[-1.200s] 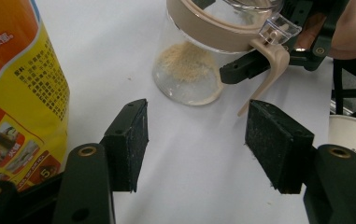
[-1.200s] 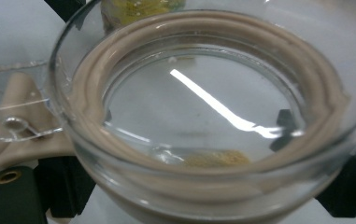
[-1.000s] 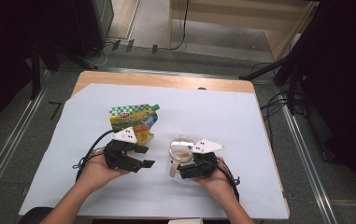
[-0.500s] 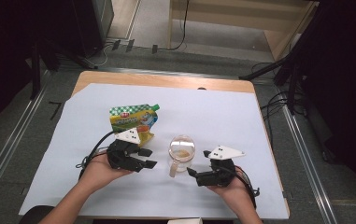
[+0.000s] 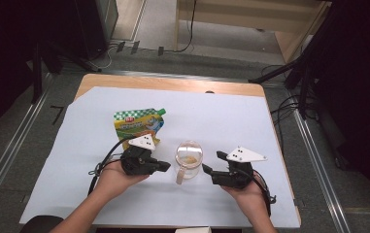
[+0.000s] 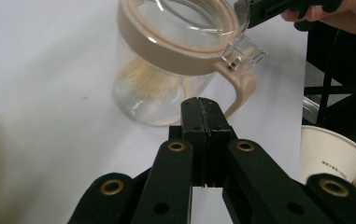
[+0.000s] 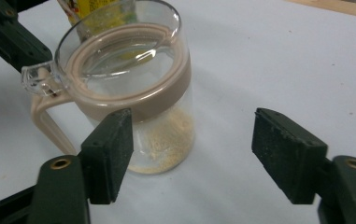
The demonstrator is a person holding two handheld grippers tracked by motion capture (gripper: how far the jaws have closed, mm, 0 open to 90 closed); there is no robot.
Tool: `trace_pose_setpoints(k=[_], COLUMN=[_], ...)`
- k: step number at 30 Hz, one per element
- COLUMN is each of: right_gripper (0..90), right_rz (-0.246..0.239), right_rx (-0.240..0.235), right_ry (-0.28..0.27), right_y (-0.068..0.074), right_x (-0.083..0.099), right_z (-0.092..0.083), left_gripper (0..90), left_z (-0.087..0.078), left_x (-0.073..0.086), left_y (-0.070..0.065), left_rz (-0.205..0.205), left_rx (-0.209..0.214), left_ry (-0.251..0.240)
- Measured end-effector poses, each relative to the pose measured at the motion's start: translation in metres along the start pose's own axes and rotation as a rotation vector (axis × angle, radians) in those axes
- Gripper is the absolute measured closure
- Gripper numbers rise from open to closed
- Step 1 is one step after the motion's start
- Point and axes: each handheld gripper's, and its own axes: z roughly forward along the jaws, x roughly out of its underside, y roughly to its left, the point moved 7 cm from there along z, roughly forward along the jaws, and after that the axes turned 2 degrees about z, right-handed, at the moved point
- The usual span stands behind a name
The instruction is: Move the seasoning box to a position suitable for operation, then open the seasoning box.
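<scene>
Clear jar with beige lid, green-yellow checked pouch, white table cover

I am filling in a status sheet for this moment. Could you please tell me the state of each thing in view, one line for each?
Clear glass jar with beige lid and handle: upright, lid closed, a little pale powder at the bottom, held by no gripper.
Green and yellow spouted pouch: lying flat, cap on.
White paper cup: standing upright.
Left gripper: jaws shut, holding nothing.
Right gripper: jaws open, just been closing, nothing between them.
</scene>
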Motion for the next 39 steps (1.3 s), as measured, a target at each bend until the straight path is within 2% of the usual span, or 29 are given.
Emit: trace_pose_setpoints(k=[4,7,8,10,11,13,15,16,20,22,24,26,27,29,36,39], right_gripper=[37.4,46.7,46.7,55.0,61.7,64.0,75.4,75.4,90.0,90.0,90.0,90.0,90.0,90.0,90.0,90.0], right_rz=[0.006,0.003,0.003,0.008,0.033,0.037,0.024,0.024,0.034,0.073,0.085,0.073,0.038,0.026,0.023,0.024], right_rx=[-0.005,-0.004,-0.004,-0.032,-0.048,-0.052,-0.073,-0.073,-0.102,-0.113,-0.121,-0.127,-0.117,-0.108,-0.108,-0.098], right_ry=[-0.008,-0.007,-0.007,0.009,0.046,0.054,0.057,0.057,0.08,0.109,0.119,0.126,0.124,0.11,0.105,0.102], right_y=[0.0,-0.001,-0.001,0.0,0.001,0.001,0.004,0.004,0.011,0.014,0.015,0.018,0.021,0.023,0.023,0.023], right_x=[-0.001,-0.001,-0.001,0.0,0.002,0.002,0.001,0.001,-0.001,0.0,0.0,0.0,0.0,-0.001,-0.002,-0.002], right_z=[-0.002,-0.003,-0.003,-0.004,-0.003,-0.002,-0.003,-0.003,-0.003,-0.001,0.0,0.0,0.0,0.0,0.0,-0.001], left_gripper=[90.0,90.0,90.0,90.0,90.0,90.0,90.0,90.0,90.0,90.0,90.0,90.0,90.0,90.0,90.0,90.0], left_z=[0.008,0.013,0.013,0.014,0.014,0.014,0.014,0.014,0.016,0.016,0.017,0.017,0.017,0.018,0.021,0.024], left_x=[-0.002,-0.002,-0.002,-0.001,-0.001,-0.002,-0.003,-0.003,-0.005,-0.004,-0.003,-0.004,-0.004,-0.004,-0.003,-0.004], left_y=[-0.005,-0.004,-0.004,-0.004,-0.004,-0.004,-0.006,-0.006,-0.009,-0.009,-0.01,-0.01,-0.011,-0.01,-0.011,-0.015], left_rz=[0.01,0.019,0.019,0.016,0.014,0.012,0.006,0.006,0.009,0.019,0.024,0.02,0.02,0.018,0.02,0.03], left_rx=[0.012,0.0,0.0,-0.002,0.005,0.012,0.029,0.029,0.024,0.016,0.015,0.018,0.018,0.011,0.008,0.002], left_ry=[0.003,0.014,0.014,0.021,0.02,0.015,0.011,0.011,0.008,0.008,0.019,0.01,0.008,0.014,0.025,0.005])
